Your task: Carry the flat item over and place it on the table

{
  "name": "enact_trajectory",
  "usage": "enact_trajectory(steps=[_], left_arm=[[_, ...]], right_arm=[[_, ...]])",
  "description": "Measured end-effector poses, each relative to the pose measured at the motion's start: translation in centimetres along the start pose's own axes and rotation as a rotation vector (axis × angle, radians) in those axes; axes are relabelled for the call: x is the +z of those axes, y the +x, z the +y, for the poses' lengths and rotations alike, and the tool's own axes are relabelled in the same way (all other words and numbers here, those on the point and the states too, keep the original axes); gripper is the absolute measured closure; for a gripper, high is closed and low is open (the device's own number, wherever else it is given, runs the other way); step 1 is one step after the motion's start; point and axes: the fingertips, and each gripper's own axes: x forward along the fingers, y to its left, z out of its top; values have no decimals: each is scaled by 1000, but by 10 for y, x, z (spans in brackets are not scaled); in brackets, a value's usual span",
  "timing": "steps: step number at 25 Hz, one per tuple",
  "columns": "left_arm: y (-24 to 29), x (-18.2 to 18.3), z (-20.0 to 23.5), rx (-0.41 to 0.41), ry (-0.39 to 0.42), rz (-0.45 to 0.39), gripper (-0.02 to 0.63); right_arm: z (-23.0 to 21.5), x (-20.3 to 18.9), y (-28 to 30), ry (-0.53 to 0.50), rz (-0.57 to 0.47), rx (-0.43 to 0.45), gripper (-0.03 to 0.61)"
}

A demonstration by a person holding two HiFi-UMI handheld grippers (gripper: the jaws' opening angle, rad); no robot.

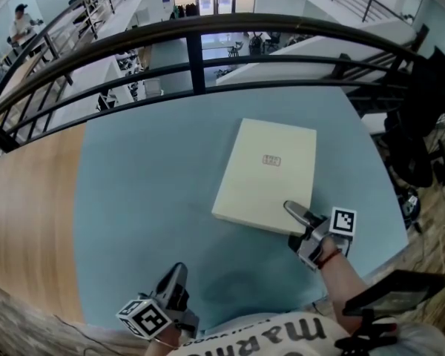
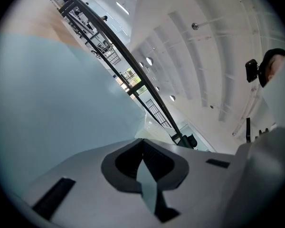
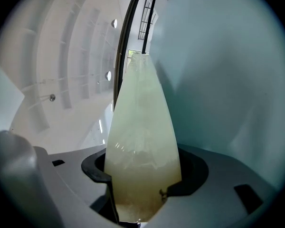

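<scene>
The right hand-held gripper (image 1: pixel 294 212) is clamping the near short edge of a flat, cream-coloured rectangular cardboard box (image 1: pixel 267 173), close to its right corner. Its jaws are standing wide because the box's thickness is filling the gap between them. In the right gripper view the pale, smooth, slightly glossy surface is running straight out from the jaws. The box is therefore lying directly ahead of this hand-held gripper, with its long axis pointing away from the person toward the dark metal railing (image 1: pixel 200 32) and leaning a little to the right.

The box is sitting on the matte, light blue-green bench (image 1: pixel 148 199), right of its middle. Whether the gripped edge is lifting off the surface is not clear. The box's corners are looking crisp and its top is plain except for a small printed mark at the centre.

The left hand-held gripper (image 1: pixel 178 271) is hanging well apart at the bench's near edge, with its jaws pressed together on nothing. The right hand is the one doing the work, and letting go looks like the step remaining.
</scene>
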Motion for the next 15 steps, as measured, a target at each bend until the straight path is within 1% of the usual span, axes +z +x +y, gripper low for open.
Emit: enact_trajectory(steps=[7, 15], left_arm=[[-4, 3, 3, 10, -9, -14, 609], [-5, 1, 3, 12, -24, -5, 609]], right_arm=[[-2, 3, -1, -20, -11, -14, 287], [-2, 6, -2, -54, -44, -65, 279]])
